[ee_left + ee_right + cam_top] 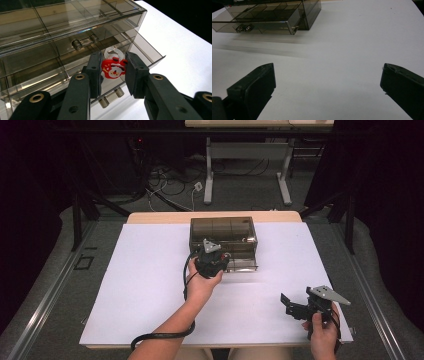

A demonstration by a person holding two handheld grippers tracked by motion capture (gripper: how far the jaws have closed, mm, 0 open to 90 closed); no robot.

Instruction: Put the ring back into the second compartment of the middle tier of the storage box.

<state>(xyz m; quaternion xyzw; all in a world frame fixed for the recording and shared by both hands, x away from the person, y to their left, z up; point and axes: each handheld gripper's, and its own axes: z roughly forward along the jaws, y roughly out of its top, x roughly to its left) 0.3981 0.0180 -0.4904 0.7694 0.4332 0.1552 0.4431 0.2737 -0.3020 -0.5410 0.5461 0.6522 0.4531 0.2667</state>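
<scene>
Left gripper view: a red ring (pixel 113 68) with a clear band is seen clamped between the left gripper (pixel 113 72) pads, held over the open bottom drawer (pixel 147 53) of the smoky organizer (pixel 62 27). From the high view the ring is hidden under the left gripper (pixel 212 262) and the hand; there only the gripper body is seen, at the organizer (pixel 223 236) front, roughly table centre.

Ring relative to gripper: right at the pad tips, red face turned toward the camera, clear band behind it at 12 o'clock, toward the organizer. Long axis of the red face cannot be told reliably; it looks roughly as wide as tall, slightly tilted clockwise. A pair of drawer knobs (pixel 111 98) is seen just below the pads at 6 o'clock, another pair (pixel 85 42) on the upper drawer at 11 o'clock.

Right gripper (pixel 295 307): in the high view it is parked at 5 o'clock on the white sheet (pixel 150 285), well apart from the organizer. Right gripper view: jaws stand wide apart, nothing between them, bare sheet (pixel 337 62) below; the pulled-out drawer (pixel 254 26) is seen at 11 o'clock, side-on.
</scene>
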